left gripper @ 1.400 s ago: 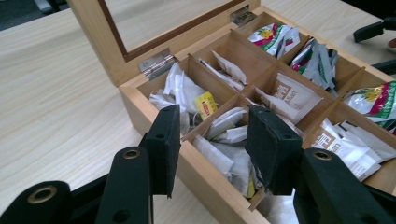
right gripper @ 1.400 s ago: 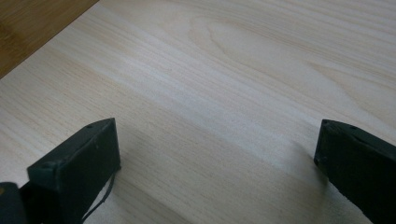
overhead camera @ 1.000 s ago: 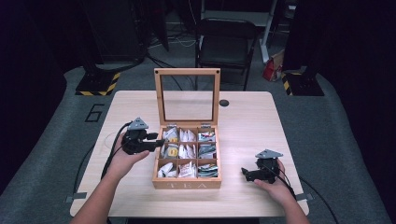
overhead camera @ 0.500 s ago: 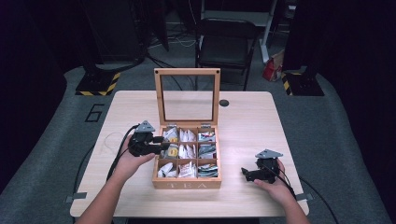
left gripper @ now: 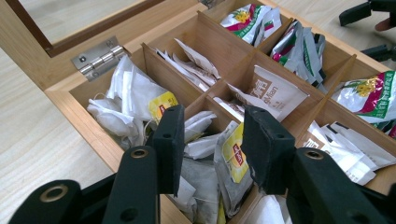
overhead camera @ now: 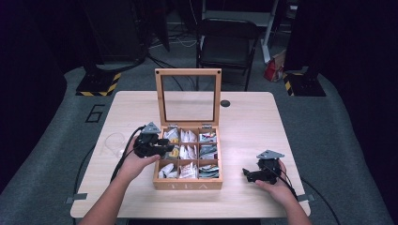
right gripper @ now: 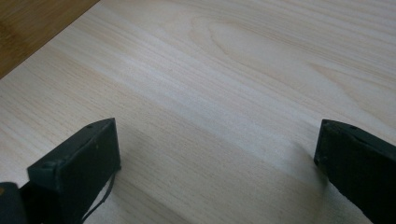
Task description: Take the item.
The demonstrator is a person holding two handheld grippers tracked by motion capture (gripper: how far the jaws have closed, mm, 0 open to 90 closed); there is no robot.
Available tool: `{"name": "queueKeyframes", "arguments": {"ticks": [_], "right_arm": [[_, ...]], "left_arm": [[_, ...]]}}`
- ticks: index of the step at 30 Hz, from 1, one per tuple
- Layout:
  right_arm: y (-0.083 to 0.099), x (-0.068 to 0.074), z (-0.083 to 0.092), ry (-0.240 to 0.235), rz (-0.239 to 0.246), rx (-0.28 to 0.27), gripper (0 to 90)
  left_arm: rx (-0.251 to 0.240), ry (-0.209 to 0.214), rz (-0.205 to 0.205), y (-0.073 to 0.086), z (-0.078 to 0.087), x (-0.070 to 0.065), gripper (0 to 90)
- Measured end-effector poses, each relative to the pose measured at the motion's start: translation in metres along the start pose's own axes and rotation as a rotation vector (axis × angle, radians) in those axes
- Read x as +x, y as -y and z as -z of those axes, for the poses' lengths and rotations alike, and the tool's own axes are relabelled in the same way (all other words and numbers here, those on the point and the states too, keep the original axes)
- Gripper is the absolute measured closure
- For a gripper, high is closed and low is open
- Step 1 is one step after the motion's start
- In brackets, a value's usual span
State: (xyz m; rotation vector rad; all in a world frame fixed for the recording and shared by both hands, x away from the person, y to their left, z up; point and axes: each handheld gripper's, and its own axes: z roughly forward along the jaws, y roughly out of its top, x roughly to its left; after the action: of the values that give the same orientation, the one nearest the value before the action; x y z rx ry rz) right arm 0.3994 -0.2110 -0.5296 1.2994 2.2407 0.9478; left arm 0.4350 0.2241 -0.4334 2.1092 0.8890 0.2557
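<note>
Bamboo box (overhead camera: 187, 185): "TEA" on its front wall, sits mid-table toward the near edge; glass lid (overhead camera: 188, 96) stands upright at the back on a metal hinge (left gripper: 98, 57).
Compartments: nine, three by three, all stocked.
L column: loose white filter bags w/ yellow tags (left gripper: 128, 100) in the back cell; grey sachets w/ a yellow-red label in the middle cell.
Centre column: white paper envelopes (left gripper: 275, 91), some standing on edge.
R column: green-and-red printed foil packets (left gripper: 369, 93), plus grey foil ones.
L gripper (left gripper: 210, 135): over the left column's middle cell, jaws have just been closing but aren't pressing anything yet; grey sachet (left gripper: 233, 161) stands between them, also seen from above at the box's left side (overhead camera: 162, 146).
R gripper (overhead camera: 251, 174): rests on bare table (right gripper: 224, 84) near the front right corner, jaws wide apart, nothing held.
Risk 1: jaws prob. catch two sachets at once, since they're packed tight and overlap.
Risk 2: a tag string from the neighbouring cell could snag and drag extra bags out.
Risk 3: a pad landing on the divider (left gripper: 198, 100) would pinch wood, not paper.
Risk 4: a slick sachet may slip if gripped only by its corner.
</note>
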Motion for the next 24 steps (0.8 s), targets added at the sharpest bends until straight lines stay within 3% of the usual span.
{"name": "queueKeyframes", "arguments": {"ticks": [17,24], "right_arm": [[0.000,0.000,0.000,0.000,0.000,0.000,0.0],[0.000,0.000,0.000,0.000,0.000,0.000,0.0]], "left_arm": [[0.027,0.038,0.035,0.007,-0.012,-0.001,63.8],[0.026,0.039,0.024,0.007,-0.012,-0.002,66.8]]}}
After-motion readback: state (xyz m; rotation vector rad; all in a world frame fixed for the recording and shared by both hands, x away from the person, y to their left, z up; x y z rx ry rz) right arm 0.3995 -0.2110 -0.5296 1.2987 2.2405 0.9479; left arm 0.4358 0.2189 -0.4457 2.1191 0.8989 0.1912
